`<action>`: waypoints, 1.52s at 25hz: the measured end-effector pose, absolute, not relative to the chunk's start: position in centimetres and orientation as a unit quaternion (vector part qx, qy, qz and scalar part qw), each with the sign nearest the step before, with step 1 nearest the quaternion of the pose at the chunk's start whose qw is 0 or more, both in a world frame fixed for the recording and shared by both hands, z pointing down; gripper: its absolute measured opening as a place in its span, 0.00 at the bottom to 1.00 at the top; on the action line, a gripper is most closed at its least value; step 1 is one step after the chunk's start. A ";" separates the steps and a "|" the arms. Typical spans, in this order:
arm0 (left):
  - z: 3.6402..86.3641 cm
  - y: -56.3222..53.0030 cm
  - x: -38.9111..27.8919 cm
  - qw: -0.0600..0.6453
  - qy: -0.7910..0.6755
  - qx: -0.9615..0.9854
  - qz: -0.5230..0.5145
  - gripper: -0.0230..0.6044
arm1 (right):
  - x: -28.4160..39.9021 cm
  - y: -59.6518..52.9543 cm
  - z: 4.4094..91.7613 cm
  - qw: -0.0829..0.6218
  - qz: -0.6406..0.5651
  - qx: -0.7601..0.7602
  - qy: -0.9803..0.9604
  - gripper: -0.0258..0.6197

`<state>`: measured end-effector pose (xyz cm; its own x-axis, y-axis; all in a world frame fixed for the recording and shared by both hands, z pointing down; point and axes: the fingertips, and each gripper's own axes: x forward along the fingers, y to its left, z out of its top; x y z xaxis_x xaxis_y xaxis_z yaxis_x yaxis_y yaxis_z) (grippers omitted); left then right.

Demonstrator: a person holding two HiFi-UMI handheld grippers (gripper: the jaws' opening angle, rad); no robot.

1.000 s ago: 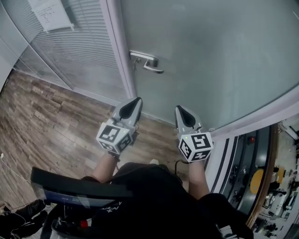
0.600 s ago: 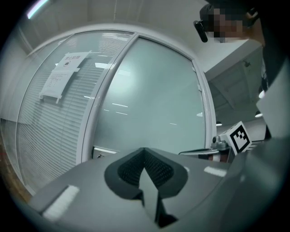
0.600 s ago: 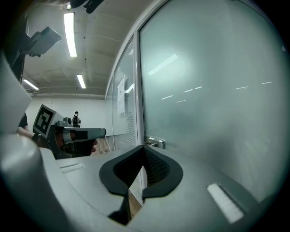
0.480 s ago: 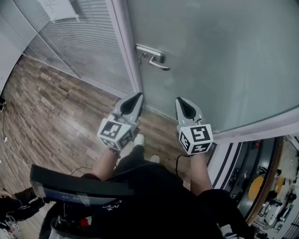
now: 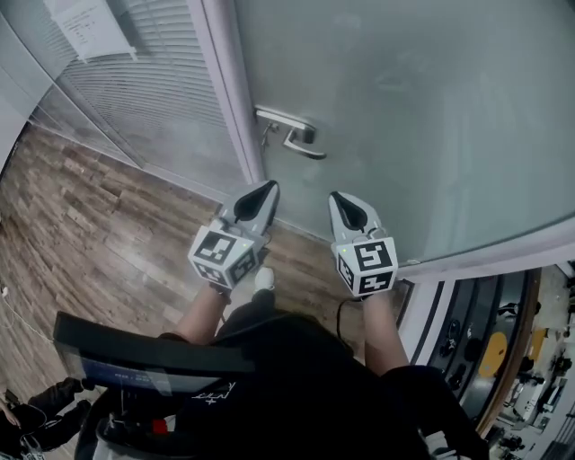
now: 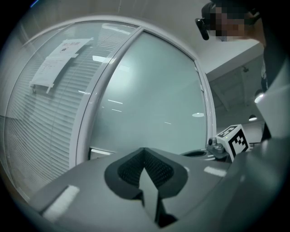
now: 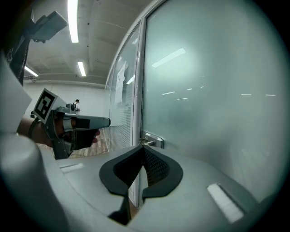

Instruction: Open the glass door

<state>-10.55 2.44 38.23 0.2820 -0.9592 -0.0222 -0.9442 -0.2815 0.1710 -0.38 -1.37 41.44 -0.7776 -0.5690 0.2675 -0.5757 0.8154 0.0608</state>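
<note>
The frosted glass door [image 5: 422, 99] stands closed ahead, with a silver lever handle [image 5: 292, 135] near its left edge by the pale frame [image 5: 225, 90]. My left gripper [image 5: 267, 187] is shut and empty, low down and just left of the handle. My right gripper [image 5: 334, 198] is also shut and empty, below and slightly right of the handle, apart from it. In the right gripper view the handle [image 7: 152, 141] shows just beyond the shut jaws of the right gripper [image 7: 142, 148], and the left gripper [image 7: 86, 122] hovers at the left. In the left gripper view the left gripper [image 6: 144, 150] faces the door frame [image 6: 93, 104].
A fixed glass panel with blinds [image 5: 153, 90] stands left of the door and carries a paper notice [image 5: 85, 27]. Wood-look flooring [image 5: 90, 234] spreads to the left. At the right, past the door's edge, are shelves with small items [image 5: 503, 359]. The person's dark clothing [image 5: 296, 386] fills the bottom.
Both grippers have edged a little closer to the door and its handle. The right gripper has shifted slightly left and rolled a bit. Both stay shut.
</note>
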 end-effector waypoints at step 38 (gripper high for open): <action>41.8 -7.4 -17.3 0.111 -0.501 0.857 -0.052 0.04 | -7.2 -11.1 49.7 0.457 -0.269 0.317 -0.786 0.28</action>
